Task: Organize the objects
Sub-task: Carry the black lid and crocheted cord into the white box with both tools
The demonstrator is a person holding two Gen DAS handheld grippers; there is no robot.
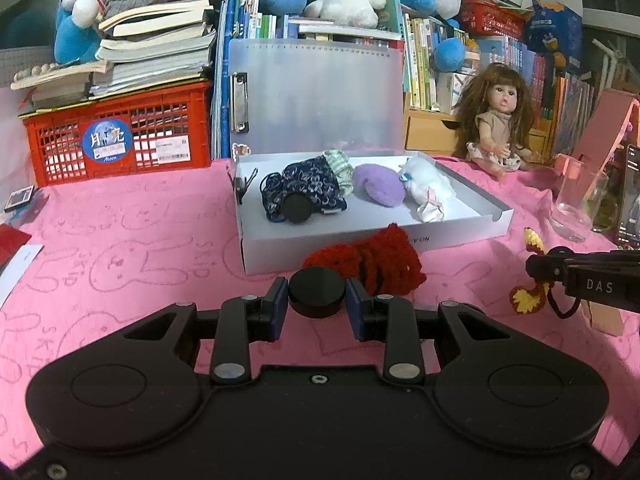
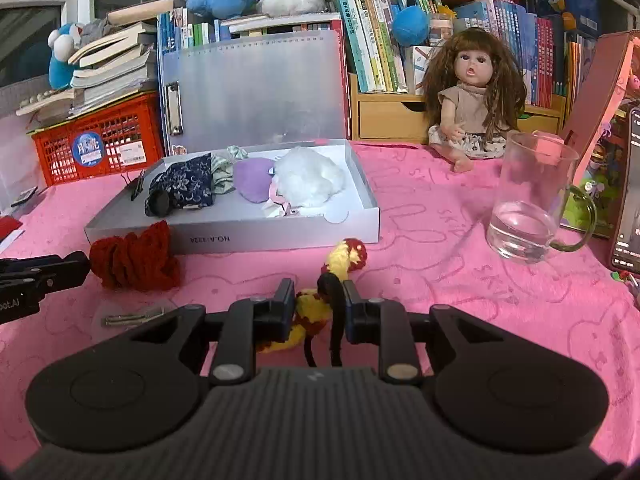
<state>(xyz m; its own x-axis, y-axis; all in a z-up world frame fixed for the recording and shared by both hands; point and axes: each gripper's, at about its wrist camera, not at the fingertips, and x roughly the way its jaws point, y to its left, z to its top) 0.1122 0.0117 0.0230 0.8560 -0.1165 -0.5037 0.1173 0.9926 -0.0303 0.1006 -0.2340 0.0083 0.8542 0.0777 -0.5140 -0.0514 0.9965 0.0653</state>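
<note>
My left gripper [image 1: 317, 294] is shut on a round black disc [image 1: 317, 289], held just in front of a red crocheted piece [image 1: 376, 262] on the pink cloth. Behind that piece stands a white box [image 1: 440, 236] holding a dark floral pouch [image 1: 308, 188], a second black disc [image 1: 297, 208], a purple plush [image 1: 378, 184] and a white fluffy item [image 1: 424, 182]. My right gripper [image 2: 316, 310] is shut on a yellow-and-red knitted charm [image 2: 310, 308] with a black cord [image 2: 334, 320]; the charm's head [image 2: 347, 258] lies on the cloth ahead.
A glass mug [image 2: 528, 200] stands at the right, with a phone [image 2: 628, 192] beyond it. A doll [image 2: 472, 100] sits at the back right. The red crate [image 1: 120, 132], book stacks and plush toys line the back. A metal clip [image 2: 134, 318] lies at the near left.
</note>
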